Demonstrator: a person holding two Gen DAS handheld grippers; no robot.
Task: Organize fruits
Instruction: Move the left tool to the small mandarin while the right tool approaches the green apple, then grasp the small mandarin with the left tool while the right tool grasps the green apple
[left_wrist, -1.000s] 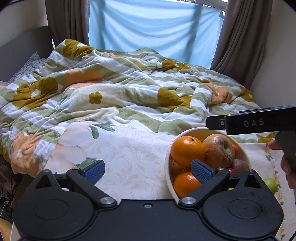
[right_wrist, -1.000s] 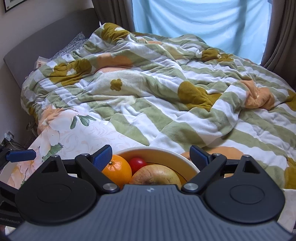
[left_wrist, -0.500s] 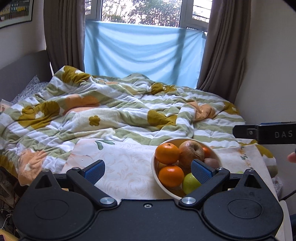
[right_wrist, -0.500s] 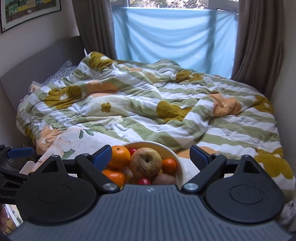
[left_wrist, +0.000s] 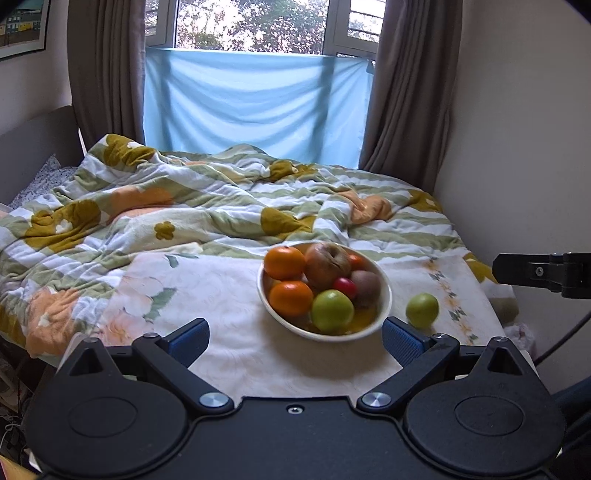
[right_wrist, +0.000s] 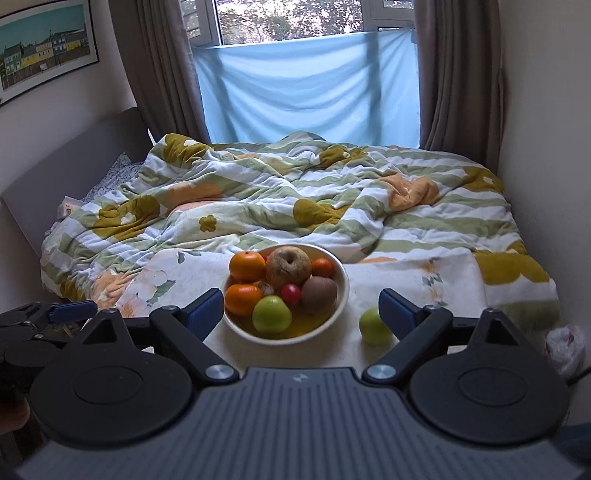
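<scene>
item: my left gripper (left_wrist: 293, 338), fingers spread wide, gripping nothing, hovering over the near edge of the floral tablecloth (left_wrist: 207, 291). item: my right gripper (right_wrist: 301, 308), likewise standing wide apart and carrying nothing, hovering short of the bowl.

item: white bowl (left_wrist: 384, 295) (right_wrist: 343, 288), sitting on the tablecloth, holding the fruit: two oranges (left_wrist: 284, 262) (left_wrist: 290, 297) on its left side, a wrinkled brown apple (left_wrist: 327, 260) at the back, a small orange (right_wrist: 322, 267) peeking out behind it, a small red fruit (left_wrist: 345, 287) in the middle, a kiwi (left_wrist: 365, 282) to the right, a green apple (left_wrist: 331, 310) at the front.

item: second green apple (left_wrist: 422, 310) (right_wrist: 373, 326), lying loose on the cloth to the right of the bowl, apart from its rim; in the right wrist view my right fingertip (right_wrist: 397, 312) is partly covering it.

item: rumpled flowered duvet (left_wrist: 229, 206), lying across the bed beyond the cloth. item: blue sheet (left_wrist: 255, 103), hanging across the lower window between brown curtains (left_wrist: 107, 74).
</scene>
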